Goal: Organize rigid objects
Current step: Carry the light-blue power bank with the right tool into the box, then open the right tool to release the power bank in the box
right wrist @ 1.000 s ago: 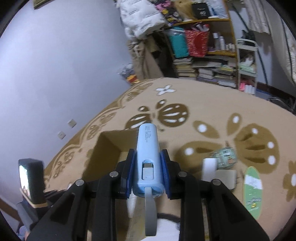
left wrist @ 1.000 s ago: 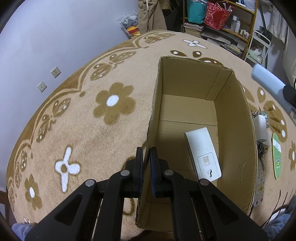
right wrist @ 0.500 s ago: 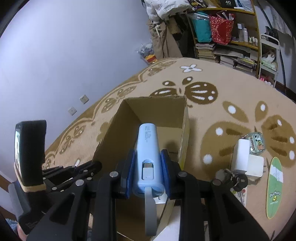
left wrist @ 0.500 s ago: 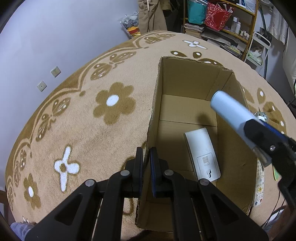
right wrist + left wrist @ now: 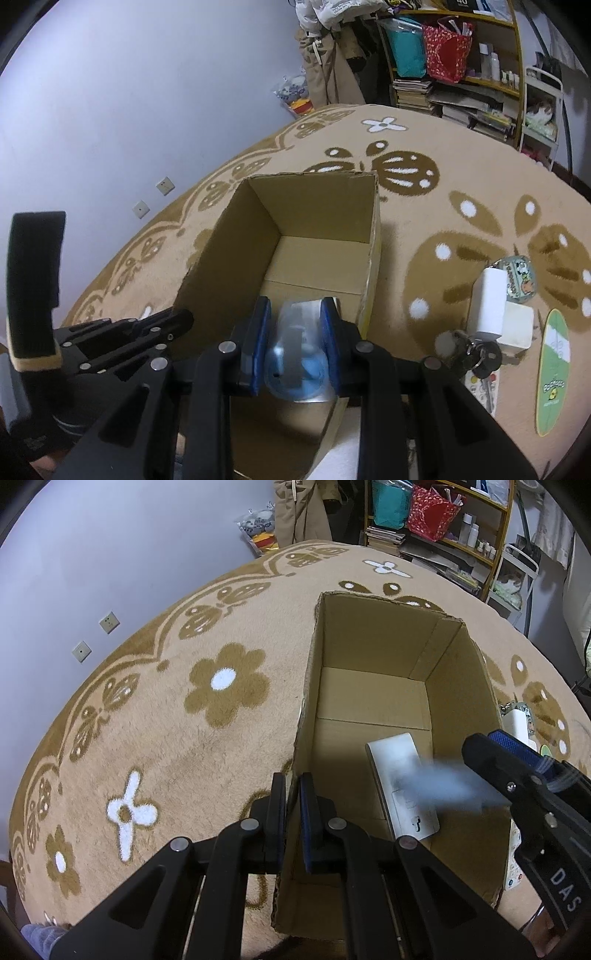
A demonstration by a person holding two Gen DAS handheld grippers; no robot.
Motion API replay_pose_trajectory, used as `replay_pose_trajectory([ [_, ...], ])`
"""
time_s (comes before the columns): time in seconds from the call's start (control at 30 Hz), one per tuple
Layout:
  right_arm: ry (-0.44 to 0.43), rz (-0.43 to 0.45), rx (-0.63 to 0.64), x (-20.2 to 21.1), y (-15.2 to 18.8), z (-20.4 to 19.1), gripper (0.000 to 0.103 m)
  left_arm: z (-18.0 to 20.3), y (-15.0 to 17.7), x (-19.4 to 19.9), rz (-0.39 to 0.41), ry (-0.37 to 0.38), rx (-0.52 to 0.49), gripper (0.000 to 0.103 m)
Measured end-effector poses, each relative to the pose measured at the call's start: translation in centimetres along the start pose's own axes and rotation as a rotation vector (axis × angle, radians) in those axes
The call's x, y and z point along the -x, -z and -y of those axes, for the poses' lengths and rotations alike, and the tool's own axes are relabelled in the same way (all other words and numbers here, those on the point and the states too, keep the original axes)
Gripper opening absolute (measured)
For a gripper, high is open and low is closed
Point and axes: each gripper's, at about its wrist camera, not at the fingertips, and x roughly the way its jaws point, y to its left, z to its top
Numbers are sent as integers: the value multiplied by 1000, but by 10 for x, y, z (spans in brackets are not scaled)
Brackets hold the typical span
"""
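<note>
Open cardboard box [image 5: 369,701] on the carpet, wall pinched by the closed left hand-held gripper [image 5: 293,805]. Inside, under the right hand-held gripper [image 5: 295,332], white flat device [image 5: 402,775]. Blurred light-blue cylinder [image 5: 295,354] between its closing jaws.

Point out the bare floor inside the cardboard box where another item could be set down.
The far half of the cardboard box floor is bare, between its far wall and the white flat device. A strip along the left wall is also free. The near right is crowded: the device lies there, the right claw above with the blue object. The left claw pinches the near-left wall.
</note>
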Motion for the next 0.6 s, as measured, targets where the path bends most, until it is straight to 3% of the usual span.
replay_pose_trajectory([
  [0.03, -2, -2, -2, -1, 1, 1, 17, 0, 0, -1, -6, 17, 1, 6],
  [0.47, 10, 50, -36, 19, -11, 13, 20, -1, 3, -3, -21, 15, 0, 7],
  [0.6, 56, 85, -45, 28, -15, 23, 52, -1, 2, -3, -21, 19, 2, 7],
])
